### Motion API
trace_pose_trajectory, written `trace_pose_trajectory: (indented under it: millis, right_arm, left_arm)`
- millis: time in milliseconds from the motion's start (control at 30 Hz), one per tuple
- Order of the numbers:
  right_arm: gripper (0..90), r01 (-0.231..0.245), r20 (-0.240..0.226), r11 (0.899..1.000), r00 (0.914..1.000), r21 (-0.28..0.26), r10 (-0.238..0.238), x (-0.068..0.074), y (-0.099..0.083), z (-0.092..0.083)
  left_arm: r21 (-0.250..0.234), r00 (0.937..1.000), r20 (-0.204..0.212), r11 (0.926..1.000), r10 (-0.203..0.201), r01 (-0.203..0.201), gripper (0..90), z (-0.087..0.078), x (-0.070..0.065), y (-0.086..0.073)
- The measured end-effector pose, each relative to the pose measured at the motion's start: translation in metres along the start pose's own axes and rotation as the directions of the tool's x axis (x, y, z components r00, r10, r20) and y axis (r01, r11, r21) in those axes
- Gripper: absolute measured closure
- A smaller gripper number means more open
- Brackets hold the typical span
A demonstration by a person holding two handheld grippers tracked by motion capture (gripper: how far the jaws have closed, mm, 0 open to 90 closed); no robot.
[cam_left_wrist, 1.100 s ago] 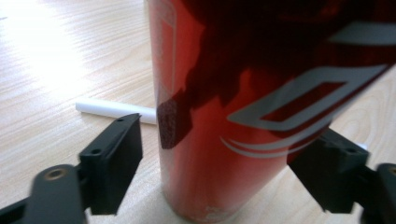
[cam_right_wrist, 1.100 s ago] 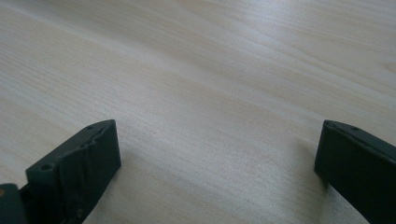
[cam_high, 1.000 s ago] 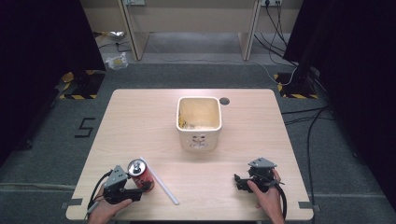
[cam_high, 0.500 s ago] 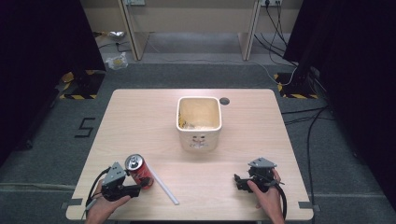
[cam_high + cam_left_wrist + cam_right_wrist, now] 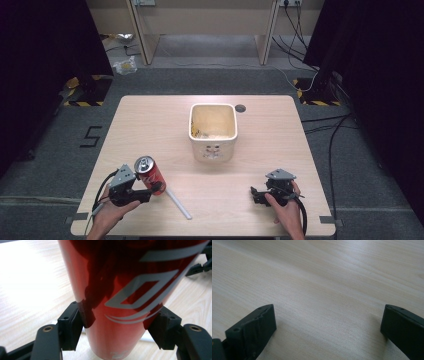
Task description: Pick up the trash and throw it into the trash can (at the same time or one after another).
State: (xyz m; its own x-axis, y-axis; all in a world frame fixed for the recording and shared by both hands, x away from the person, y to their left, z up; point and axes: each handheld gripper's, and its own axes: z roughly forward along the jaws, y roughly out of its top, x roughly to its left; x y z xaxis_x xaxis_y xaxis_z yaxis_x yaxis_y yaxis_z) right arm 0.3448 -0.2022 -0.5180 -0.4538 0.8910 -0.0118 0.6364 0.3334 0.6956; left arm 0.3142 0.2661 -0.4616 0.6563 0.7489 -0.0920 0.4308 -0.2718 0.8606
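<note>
A red drink can with a silver top and white lettering is held near the table's front left. My left gripper is shut on the red can, one black pad against each side of its lower body. Its jaws have just been closing onto the can. The can leans a little and seems to hang just above the wood. At the front right, my right gripper rests low over the table in a hand. In the right gripper view my right gripper is open over bare wood, with nothing between the jaws.
A cream square bin with scraps inside stands at the table's middle. A white stick lies on the wood just right of the can. A small dark hole sits in the tabletop behind the bin. Cables lie on the floor at the right.
The left gripper has risen with the red can, which now sits higher in the high view and leans a little. The right gripper has stayed where it was.
</note>
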Motion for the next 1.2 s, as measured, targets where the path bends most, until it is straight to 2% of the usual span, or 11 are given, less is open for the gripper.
trace_pose_trajectory:
  millis: [167, 700, 1200]
  right_arm:
    - [0.2, -0.001, 0.000, 1.000, 1.0000, 0.001, 0.001, 0.000, 0.000, 0.000]
    - [0.3, -0.001, 0.000, 1.000, 1.0000, 0.001, 0.001, 0.000, 0.000, 0.000]
    - [0.3, -0.002, 0.000, 1.000, 1.0000, 0.001, 0.002, 0.000, 0.000, 0.000]
  left_arm:
    - [0.000, 0.9999, 0.009, 1.0000, -0.010, 0.010, 33.7, 0.005, 0.004, 0.009]
    - [-0.006, 0.9997, 0.022, 1.0000, -0.003, 0.003, 33.7, 0.024, 0.009, 0.039]
    - [-0.004, 0.9992, 0.041, 1.0000, 0.005, -0.005, 33.8, 0.034, 0.008, 0.054]
